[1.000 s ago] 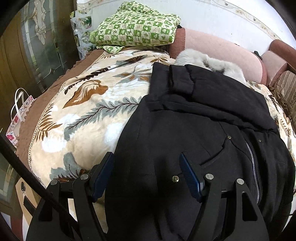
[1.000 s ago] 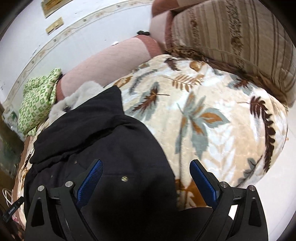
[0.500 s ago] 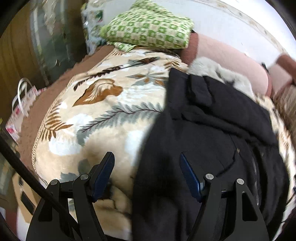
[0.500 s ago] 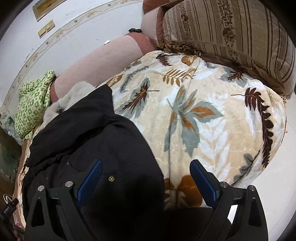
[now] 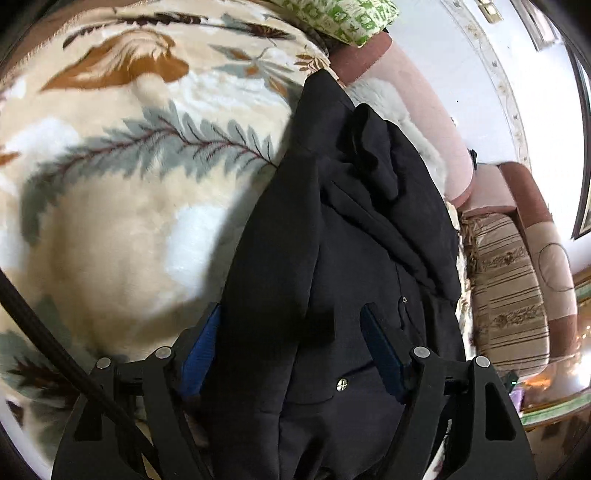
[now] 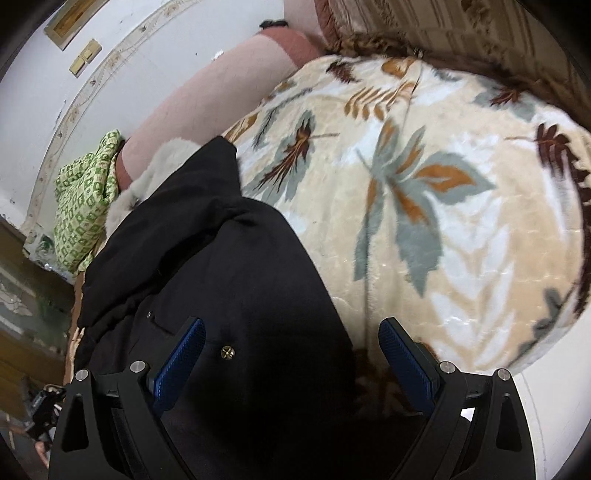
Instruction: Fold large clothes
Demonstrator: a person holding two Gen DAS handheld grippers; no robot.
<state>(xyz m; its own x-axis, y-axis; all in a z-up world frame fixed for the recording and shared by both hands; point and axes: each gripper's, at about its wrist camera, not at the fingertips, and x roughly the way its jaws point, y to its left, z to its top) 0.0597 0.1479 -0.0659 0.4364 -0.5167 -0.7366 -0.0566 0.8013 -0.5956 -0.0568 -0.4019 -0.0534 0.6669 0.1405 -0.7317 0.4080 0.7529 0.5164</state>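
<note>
A large black coat (image 5: 354,236) with a pale fur collar (image 5: 402,122) lies on a leaf-patterned blanket (image 5: 122,206). Its sleeves are folded in over the body. My left gripper (image 5: 291,350) is open, its blue pads astride the coat's lower left edge. In the right wrist view the same coat (image 6: 221,280) fills the lower left. My right gripper (image 6: 291,354) is open over the coat's lower right edge, one pad above the cloth and the other above the blanket (image 6: 424,206). A brass snap (image 6: 226,351) shows between the pads.
A green checked quilt (image 5: 343,18) lies at the head of the bed against a pink headboard (image 5: 424,107). A striped cushion (image 5: 509,291) sits at the right. A white wall (image 6: 155,66) stands behind. Dark furniture (image 6: 22,295) stands at the left.
The left gripper has swung and tilted to the right, now straddling the coat's left edge. The right gripper has shifted slightly, with the coat edge staying between its pads. Both stay open.
</note>
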